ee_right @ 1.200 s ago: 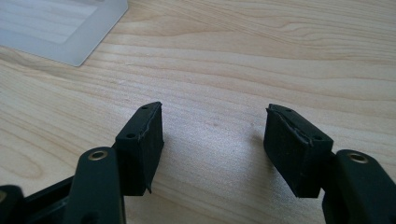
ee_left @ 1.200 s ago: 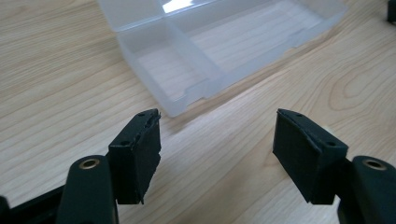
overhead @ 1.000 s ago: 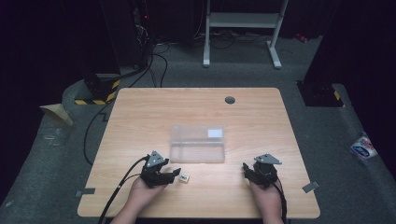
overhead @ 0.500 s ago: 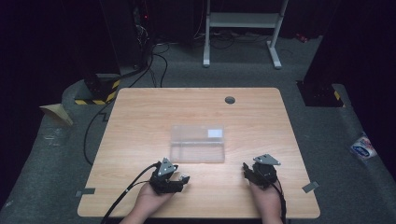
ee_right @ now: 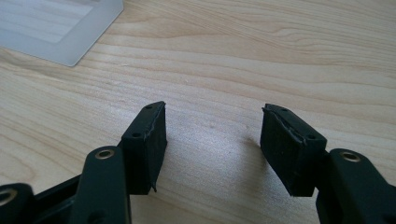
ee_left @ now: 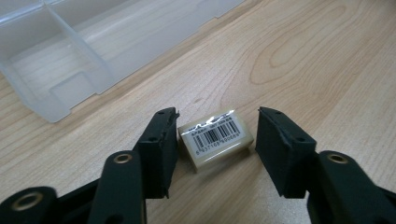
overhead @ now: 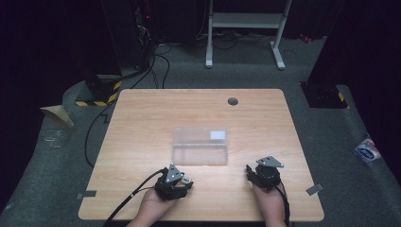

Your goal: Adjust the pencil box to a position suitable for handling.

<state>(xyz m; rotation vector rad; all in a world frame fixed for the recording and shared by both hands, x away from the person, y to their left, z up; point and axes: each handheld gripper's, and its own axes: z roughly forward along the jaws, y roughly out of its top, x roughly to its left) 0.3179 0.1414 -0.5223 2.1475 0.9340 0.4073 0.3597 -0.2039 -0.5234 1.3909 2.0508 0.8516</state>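
Your left gripper (ee_left: 217, 135) fingers have just been closing around the small cream barcode-labelled eraser block (ee_left: 215, 139), a gap remaining beside one finger; your right gripper (ee_right: 212, 140) fingers stand wide over bare wood-grain tabletop (ee_right: 261, 56).

Left tool (ee_left: 217, 140) jaws closing around barcoded eraser (ee_left: 215, 138), one jaw touching, clear compartment box (ee_left: 60, 70) behind on wooden table (ee_left: 303, 56)

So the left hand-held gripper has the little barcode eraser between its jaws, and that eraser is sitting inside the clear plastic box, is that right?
Not quite. The eraser is between the jaws of the left hand-held gripper, which have just been closing, but it lies on the bare wooden table, outside the clear box. The left gripper view shows this.
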